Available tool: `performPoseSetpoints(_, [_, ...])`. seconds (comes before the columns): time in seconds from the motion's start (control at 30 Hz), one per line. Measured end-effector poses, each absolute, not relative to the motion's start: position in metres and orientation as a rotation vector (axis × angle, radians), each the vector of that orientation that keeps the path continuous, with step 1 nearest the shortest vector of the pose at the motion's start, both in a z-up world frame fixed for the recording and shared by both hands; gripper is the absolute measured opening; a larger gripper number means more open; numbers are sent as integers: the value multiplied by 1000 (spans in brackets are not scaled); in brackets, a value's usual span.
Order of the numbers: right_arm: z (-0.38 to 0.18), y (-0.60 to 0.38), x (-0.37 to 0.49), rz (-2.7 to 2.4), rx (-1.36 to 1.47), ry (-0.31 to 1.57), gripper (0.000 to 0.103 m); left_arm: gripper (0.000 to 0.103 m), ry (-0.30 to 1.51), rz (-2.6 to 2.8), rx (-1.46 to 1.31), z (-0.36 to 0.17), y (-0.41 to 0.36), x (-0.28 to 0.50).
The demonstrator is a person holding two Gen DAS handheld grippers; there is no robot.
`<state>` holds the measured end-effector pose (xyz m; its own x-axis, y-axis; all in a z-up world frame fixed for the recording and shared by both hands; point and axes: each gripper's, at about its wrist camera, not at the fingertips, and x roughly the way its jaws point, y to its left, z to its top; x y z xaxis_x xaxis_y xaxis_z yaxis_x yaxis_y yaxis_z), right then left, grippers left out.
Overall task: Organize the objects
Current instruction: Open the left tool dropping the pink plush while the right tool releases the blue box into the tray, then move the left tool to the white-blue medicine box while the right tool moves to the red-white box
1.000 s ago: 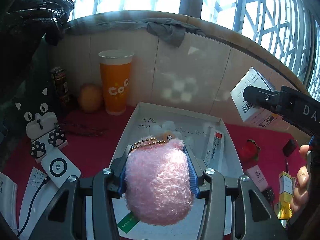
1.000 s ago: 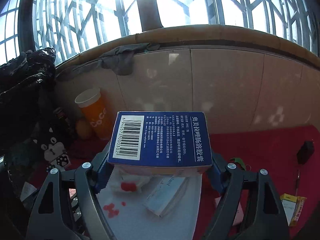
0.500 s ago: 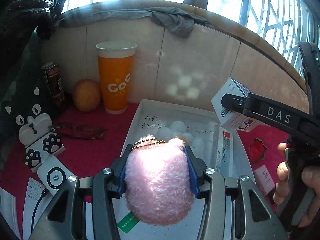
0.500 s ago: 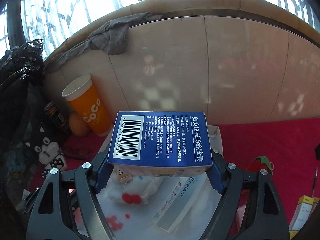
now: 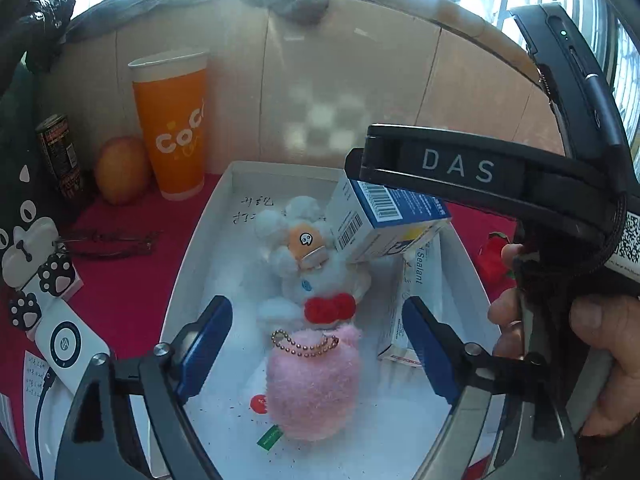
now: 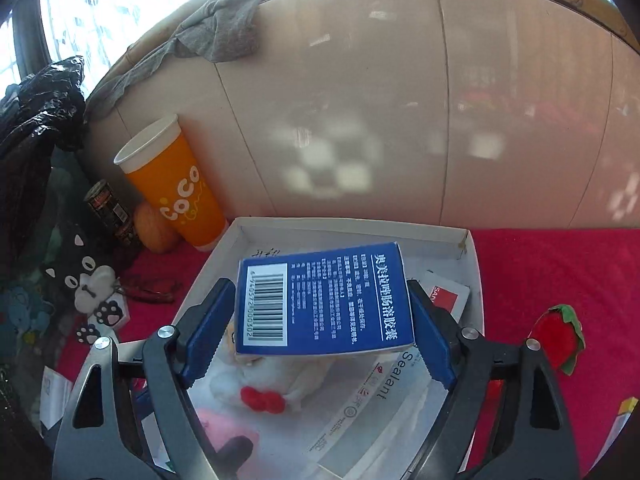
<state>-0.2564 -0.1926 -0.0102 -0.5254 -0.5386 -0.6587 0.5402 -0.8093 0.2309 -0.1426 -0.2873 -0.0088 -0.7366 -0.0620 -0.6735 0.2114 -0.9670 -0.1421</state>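
— Two grippers over one white tray, is that how we read it?

— Yes. We see the left gripper with its blue fingers spread wide; its jaws have just been opening. The pink plush pouch lies on the tray floor between them, nearer the camera than the fingertips, and neither pad touches it. Bare tray shows on both sides of it.

— And its bead chain?

— We see it draped across the pouch's far end, just short of the red bow on the white plush toy, which lies farther back in the same tray.

— What about the right gripper?

— Its jaws have just been opening too. The blue box sits between the fingers, barcode end toward the left pad, tilted, with its underside propped on the white plush toy. From the left wrist view we see it leaning on the toy's head under the right gripper's finger. The pads flank its short sides closely, but we judge them no longer pressing; whether the right pad brushes the box's edge we cannot tell.

— Anything else in the tray?

— We see a long sealant carton along the right wall, partly under the box. Outside, an orange cup stands by the tray's far left corner on the red cloth, and a hand grips the right gripper's handle.
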Motion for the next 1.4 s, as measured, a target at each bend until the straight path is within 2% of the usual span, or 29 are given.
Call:
performPoseSetpoints(0.03, [-8,-190,-255,-2314,985,-9,94,103,311,-2789,1021,-5,-287,-138])
performPoseSetpoints(0.07, [-6,-186,-254,-2321,969,-25,103,103,306,-2787,992,-2,-287,-135])
performPoseSetpoints(0.43, [43,-116,-211,-2401,808,-254,103,103,408,-2739,705,43,-300,-81])
performPoseSetpoints(0.67, [64,-52,-150,-2414,722,-337,103,103,358,-2864,663,63,-265,-70])
performPoseSetpoints(0.93, [71,23,-115,-2466,663,-394,103,103,231,-2985,816,55,-205,-83])
performPoseSetpoints(1.17, [52,148,-109,-2723,680,-476,103,103,241,-3175,1032,29,-147,-92])
performPoseSetpoints(1.27, [28,211,-108,-2817,800,-580,103,103,167,-3264,1171,10,-111,-95])
performPoseSetpoints(1.4, [-4,285,-98,-2871,927,-728,103,103,-42,-3412,1429,-23,-59,-101])
